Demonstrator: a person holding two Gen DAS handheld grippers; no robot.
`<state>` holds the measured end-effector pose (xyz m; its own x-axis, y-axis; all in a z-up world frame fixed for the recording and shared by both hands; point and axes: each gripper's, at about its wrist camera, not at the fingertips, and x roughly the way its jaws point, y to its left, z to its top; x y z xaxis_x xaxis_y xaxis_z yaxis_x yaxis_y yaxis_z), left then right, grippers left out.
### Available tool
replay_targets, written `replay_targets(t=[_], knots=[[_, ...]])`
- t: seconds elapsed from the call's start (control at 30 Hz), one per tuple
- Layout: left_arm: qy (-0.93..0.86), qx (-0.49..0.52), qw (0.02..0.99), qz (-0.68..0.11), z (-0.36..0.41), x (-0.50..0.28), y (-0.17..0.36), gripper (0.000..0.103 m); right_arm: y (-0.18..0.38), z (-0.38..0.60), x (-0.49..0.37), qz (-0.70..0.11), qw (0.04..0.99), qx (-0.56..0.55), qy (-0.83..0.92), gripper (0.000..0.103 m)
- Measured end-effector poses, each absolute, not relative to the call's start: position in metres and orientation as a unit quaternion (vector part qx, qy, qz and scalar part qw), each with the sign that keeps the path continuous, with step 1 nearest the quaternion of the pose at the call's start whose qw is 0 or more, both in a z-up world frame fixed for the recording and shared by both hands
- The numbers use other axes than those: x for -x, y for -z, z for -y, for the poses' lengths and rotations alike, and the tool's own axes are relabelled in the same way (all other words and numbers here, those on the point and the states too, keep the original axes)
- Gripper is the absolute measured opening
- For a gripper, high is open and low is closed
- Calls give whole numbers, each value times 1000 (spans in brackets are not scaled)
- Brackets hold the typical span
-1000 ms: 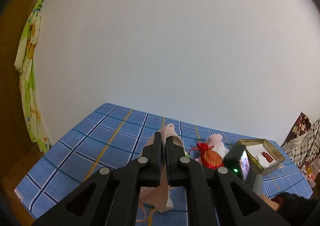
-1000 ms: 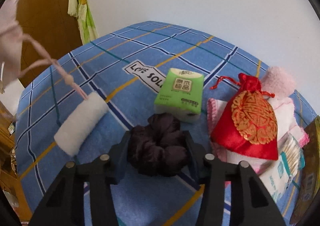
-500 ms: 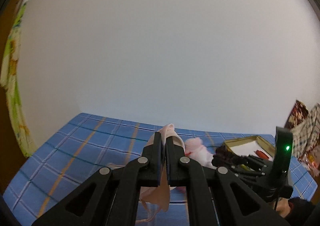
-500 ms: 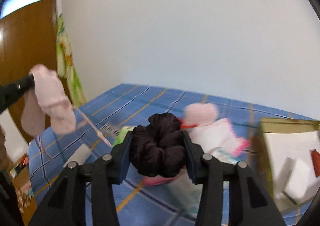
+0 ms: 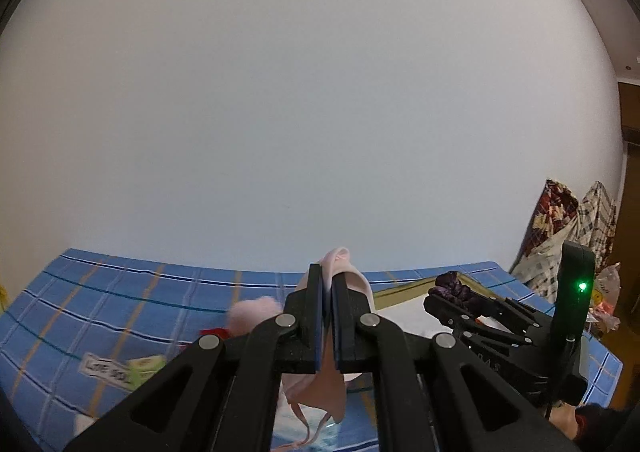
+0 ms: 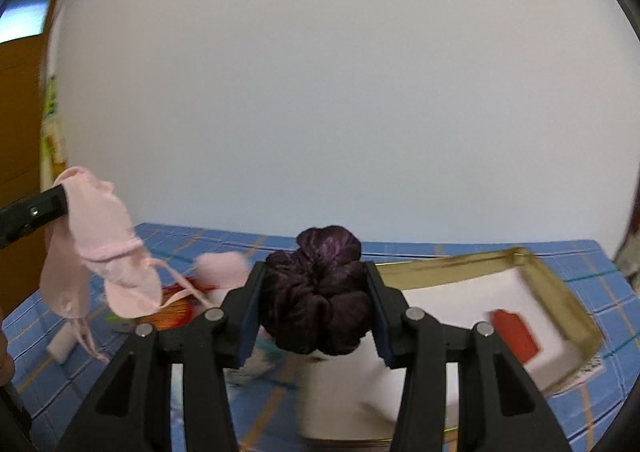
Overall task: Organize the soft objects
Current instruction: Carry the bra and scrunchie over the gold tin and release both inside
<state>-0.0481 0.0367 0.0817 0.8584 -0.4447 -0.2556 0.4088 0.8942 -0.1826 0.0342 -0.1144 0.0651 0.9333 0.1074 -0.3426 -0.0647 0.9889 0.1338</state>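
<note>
While left claw [image 5: 327,284] pinches pink cloth [image 5: 347,264], right claw [image 6: 314,292] clamps dark scrunchie [image 6: 320,292].

The left gripper [image 5: 327,284] pinches a pale pink fabric pouch [image 5: 320,380] above the blue plaid cloth [image 5: 120,304], while the right gripper [image 5: 444,298] beside it clasps a dark purple scrunchie [image 5: 456,288] over a gold-rimmed box [image 5: 400,288].
</note>
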Motion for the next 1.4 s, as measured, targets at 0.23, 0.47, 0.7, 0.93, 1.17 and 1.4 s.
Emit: replay_targets(t=[0.23,0.47,0.7,0.93,1.17,1.4], knots=[[242,54,957,-153,10,39,-81,4,-66,161,-36,-178,979,-93,-17,47],[268,59,949,-157,49,26,-79,4,-65,199,-29,-162,983,-70,52,47],[296,69,938,-169,89,4,-74,4,-63,242,-28,-157,978,-83,107,47],[317,71,926,-192,122,0,-65,4,-66,259,-30,-159,976,-69,135,48],[299,46,928,-217,140,-11,-48,4,-62,264,-27,-174,972,-62,146,48],[258,5,940,-223,142,-17,-34,4,-52,268,-34,-194,968,-56,146,48]])
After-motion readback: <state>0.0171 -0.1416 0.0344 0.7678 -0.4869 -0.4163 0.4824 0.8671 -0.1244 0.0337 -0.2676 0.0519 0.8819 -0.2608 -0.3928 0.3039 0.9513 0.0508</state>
